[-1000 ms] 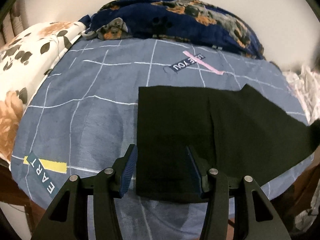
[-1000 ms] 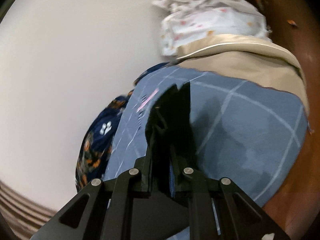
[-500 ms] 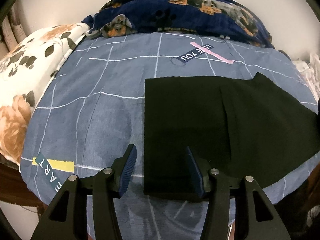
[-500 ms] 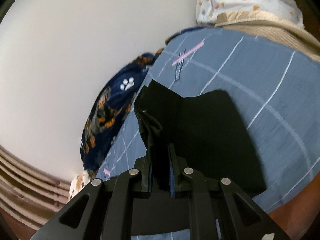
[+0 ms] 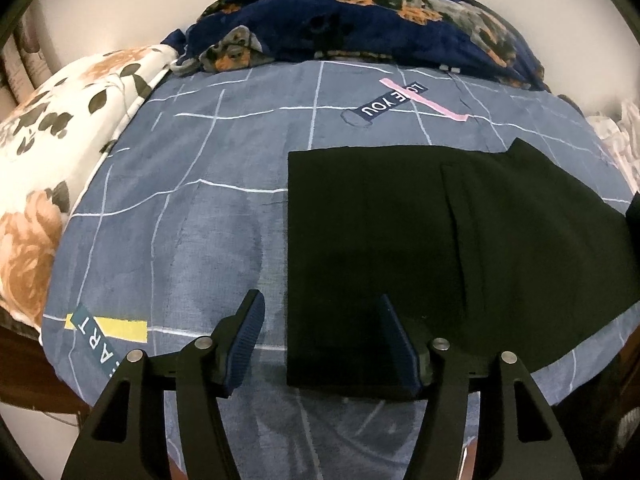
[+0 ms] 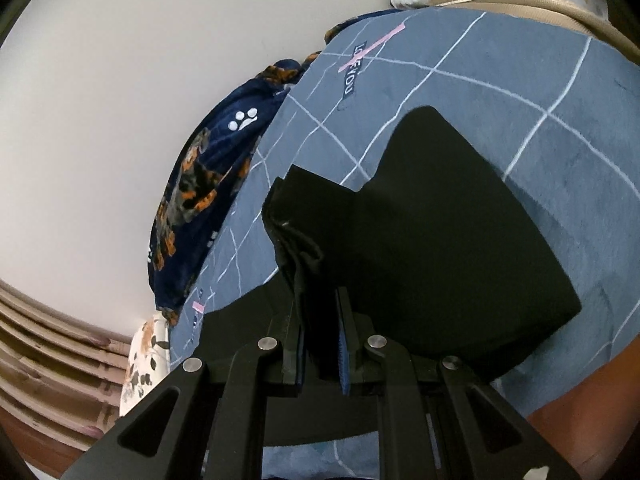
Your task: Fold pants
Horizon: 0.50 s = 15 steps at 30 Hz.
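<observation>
The black pants (image 5: 400, 232) are lying folded on the bed (image 5: 180, 208), forming a flat dark panel with a straight left edge and a square near-left corner. A seam or fold line is running down the panel right of middle, and the right part is widening toward the bed's right side. In the right wrist view the pants (image 6: 440, 240) are rising off the bedcover at one end, where a bunched, layered edge is standing up from the jaws.

The right hand-held gripper (image 6: 322, 344) is clenching that bunched edge, its blue pads pressed against the cloth on both sides. The left hand-held gripper (image 5: 320, 340) is hanging released above the near-left corner of the pants, jaws spread wide, one finger over the bare bedcover and the other over the black cloth.

The blue grid-patterned bedcover is showing plenty of bare room left of the pants and a strip beyond them. A navy patterned blanket (image 5: 360, 20) is lying along the far edge by the wall, and a floral pillow (image 5: 52, 152) is sitting at the left edge.
</observation>
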Each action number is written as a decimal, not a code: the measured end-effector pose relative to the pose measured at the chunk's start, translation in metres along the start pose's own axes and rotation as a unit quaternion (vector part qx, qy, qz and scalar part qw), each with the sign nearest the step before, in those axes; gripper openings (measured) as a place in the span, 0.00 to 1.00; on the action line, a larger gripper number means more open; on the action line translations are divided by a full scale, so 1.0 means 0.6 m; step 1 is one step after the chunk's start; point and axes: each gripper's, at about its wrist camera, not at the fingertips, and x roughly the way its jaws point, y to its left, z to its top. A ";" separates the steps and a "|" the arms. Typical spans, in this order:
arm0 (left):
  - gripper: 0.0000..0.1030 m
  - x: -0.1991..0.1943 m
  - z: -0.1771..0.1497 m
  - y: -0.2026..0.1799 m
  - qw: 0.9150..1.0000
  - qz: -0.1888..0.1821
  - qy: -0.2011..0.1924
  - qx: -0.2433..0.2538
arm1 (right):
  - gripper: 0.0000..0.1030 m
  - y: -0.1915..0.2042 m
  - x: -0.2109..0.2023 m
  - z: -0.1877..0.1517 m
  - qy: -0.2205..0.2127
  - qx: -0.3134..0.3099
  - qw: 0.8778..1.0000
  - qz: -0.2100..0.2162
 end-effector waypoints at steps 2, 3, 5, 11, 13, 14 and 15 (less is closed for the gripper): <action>0.59 -0.002 0.000 -0.002 1.000 0.002 0.000 0.002 | 0.13 0.003 -0.001 -0.004 0.001 -0.008 1.000 -0.003; 0.59 -0.002 0.001 -0.003 1.000 0.002 0.001 0.003 | 0.13 0.006 0.001 -0.006 0.002 -0.011 1.000 -0.002; 0.61 -0.002 0.000 -0.003 1.000 0.001 0.002 0.001 | 0.13 0.010 0.003 -0.011 0.007 -0.018 1.000 -0.002; 0.63 -0.001 0.001 -0.005 1.000 -0.001 0.006 -0.001 | 0.13 0.040 0.024 -0.035 0.029 -0.065 0.997 -0.017; 0.63 0.000 0.002 -0.005 1.000 -0.002 0.007 -0.001 | 0.13 0.047 0.030 -0.042 0.034 -0.078 0.996 -0.024; 0.63 0.000 0.001 -0.004 1.000 -0.002 0.007 -0.001 | 0.13 0.050 0.035 -0.046 0.037 -0.085 0.995 -0.028; 0.64 0.000 0.001 -0.004 1.000 -0.003 0.008 -0.001 | 0.13 0.052 0.038 -0.049 0.040 -0.089 0.995 -0.029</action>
